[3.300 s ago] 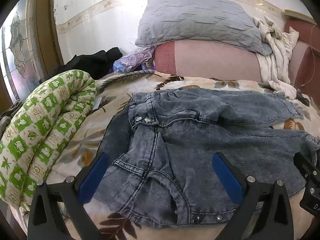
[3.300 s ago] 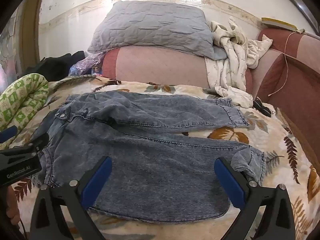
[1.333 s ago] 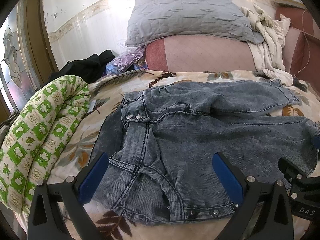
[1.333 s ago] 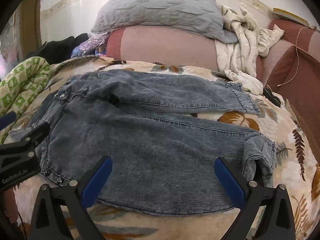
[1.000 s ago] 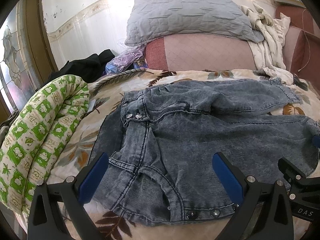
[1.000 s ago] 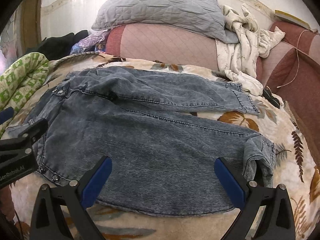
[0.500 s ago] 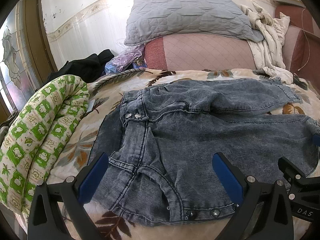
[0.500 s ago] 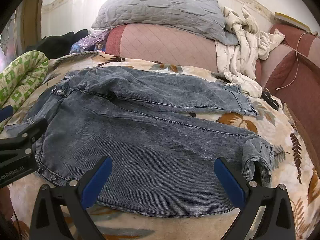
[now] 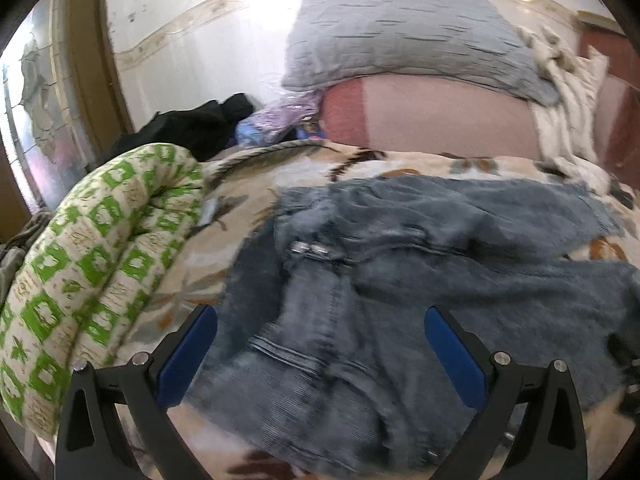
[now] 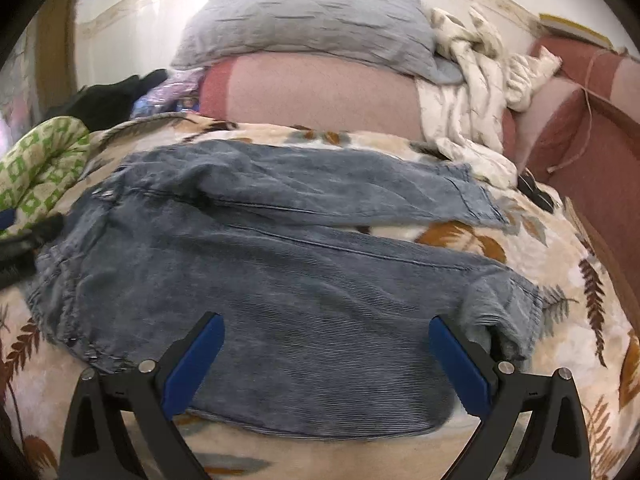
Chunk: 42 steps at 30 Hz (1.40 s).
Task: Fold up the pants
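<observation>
While unfolded: pants [image 10: 280, 280] lie flat across the bed [image 10: 560, 300], waist toward its left edge, cuffs toward its right edge, the two legs side by side.
Left gripper [image 9: 320, 344]: jaws wide apart, holding nothing, poised over the rumpled waistband [image 9: 304, 356] near the bed's front edge.
Right gripper [image 10: 326, 344]: jaws wide apart, empty, over the near leg [image 10: 320, 312] beside its curled cuff [image 10: 504, 312].
Step in hand: likely seizing the near leg to lay it over the far leg [image 10: 320, 192].
Doing it well: grip both denim layers at the outer seam, lift both ends together, align seams and cuffs.
Risk: the bunched waistband could fold crooked.
Left edge: rolled green quilt [image 9: 88, 272].
</observation>
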Tool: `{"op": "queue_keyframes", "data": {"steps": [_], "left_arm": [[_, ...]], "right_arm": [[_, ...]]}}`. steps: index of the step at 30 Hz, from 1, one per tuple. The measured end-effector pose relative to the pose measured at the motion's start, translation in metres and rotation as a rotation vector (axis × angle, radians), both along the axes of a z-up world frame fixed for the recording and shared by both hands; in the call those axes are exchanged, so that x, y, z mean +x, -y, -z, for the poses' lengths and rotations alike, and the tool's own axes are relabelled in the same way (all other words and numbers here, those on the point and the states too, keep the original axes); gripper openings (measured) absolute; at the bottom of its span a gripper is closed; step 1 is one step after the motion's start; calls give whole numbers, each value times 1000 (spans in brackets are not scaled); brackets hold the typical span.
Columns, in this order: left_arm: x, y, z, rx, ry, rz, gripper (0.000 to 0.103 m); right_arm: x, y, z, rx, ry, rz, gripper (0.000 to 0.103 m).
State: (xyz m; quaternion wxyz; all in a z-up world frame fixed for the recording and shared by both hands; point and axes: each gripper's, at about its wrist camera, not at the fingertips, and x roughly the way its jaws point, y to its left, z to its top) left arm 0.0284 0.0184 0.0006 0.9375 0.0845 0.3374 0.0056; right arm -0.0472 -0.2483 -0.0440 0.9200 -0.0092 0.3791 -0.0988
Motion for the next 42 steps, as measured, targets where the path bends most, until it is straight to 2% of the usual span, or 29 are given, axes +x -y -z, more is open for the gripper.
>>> {"op": "queue_keyframes", "data": {"steps": [3, 7, 11, 14, 16, 19, 22, 24, 25, 29, 32, 35, 37, 38, 40, 41, 42], "left_arm": [[19, -17, -4, 14, -18, -29, 103], [55, -52, -17, 11, -48, -84, 103], [111, -82, -26, 64, -113, -110, 103], [157, -102, -20, 59, -202, -147, 103], [190, -110, -11, 24, -280, -169, 103], [225, -113, 3, -11, -341, -209, 103], [243, -106, 16, -22, -383, -230, 103], [233, -102, 17, -78, -366, -209, 103], [223, -96, 15, -79, -345, -184, 103], [169, -77, 5, -17, -251, -133, 103], [123, -64, -8, -28, -218, -126, 103], [87, -50, -20, -62, -193, -113, 103], [69, -42, -27, -65, -166, -105, 103], [61, -39, -30, -67, -145, -103, 103], [52, -31, -34, -50, -104, -95, 103], [52, -29, -34, -44, -95, -100, 103], [52, -28, -34, -39, -78, -103, 103]], "right_arm": [[-2, 30, -9, 30, 26, 31, 103], [7, 82, -20, 129, 42, 109, 103], [36, 128, -35, 186, 33, 129, 103], [64, 150, -40, 127, -11, 136, 103], [78, 161, -40, 107, -34, 146, 103], [95, 181, -41, 112, -59, 161, 103], [92, 205, -41, 173, -89, 184, 103], [77, 223, -37, 194, -118, 187, 103], [65, 229, -33, 197, -132, 188, 103], [24, 249, -8, 246, -191, 196, 103], [16, 258, 3, 314, -176, 226, 101], [24, 270, 17, 397, -165, 274, 92], [31, 275, 34, 471, -210, 298, 75], [33, 277, 41, 500, -231, 314, 72], [32, 275, 42, 478, -215, 321, 67], [32, 272, 40, 462, -212, 316, 61], [32, 269, 38, 446, -217, 308, 39]]}}
